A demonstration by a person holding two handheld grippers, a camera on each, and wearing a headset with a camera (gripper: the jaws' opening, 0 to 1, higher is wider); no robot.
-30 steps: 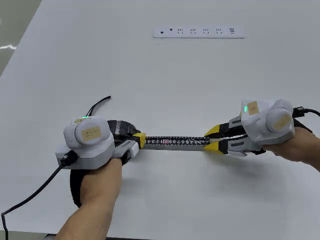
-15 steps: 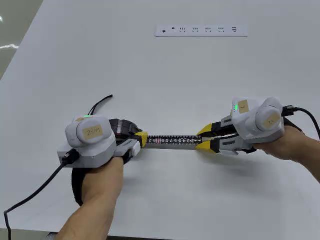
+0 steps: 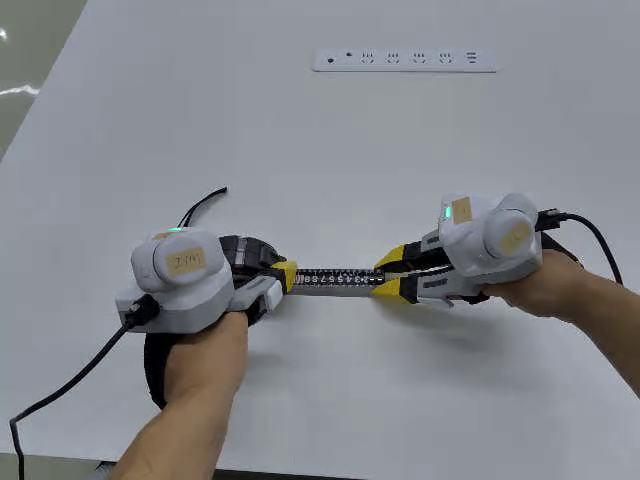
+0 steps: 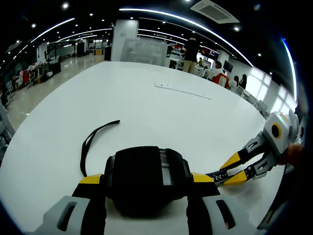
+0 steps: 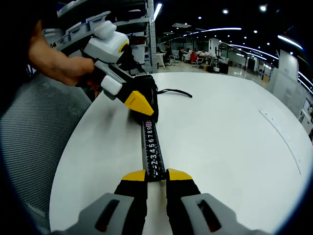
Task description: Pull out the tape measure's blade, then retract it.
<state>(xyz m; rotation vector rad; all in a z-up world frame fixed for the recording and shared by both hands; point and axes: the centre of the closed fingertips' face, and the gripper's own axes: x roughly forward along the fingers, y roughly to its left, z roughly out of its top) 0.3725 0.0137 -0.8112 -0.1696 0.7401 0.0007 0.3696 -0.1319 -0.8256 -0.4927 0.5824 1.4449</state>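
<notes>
The left gripper [image 3: 272, 283] was clamped on the case [image 4: 146, 178] to anchor it, while the right gripper [image 3: 392, 276] pinched the blade [image 5: 150, 147] tip to control its travel.

The white table [image 3: 330, 160] is lit bright and even from overhead, only soft shadows are thrown on it, the blade [image 5: 152, 147] numbers are kept sharp, and the ceiling strips [image 4: 186, 19] are bent into arcs by heavy fisheye warp in both gripper views.
</notes>
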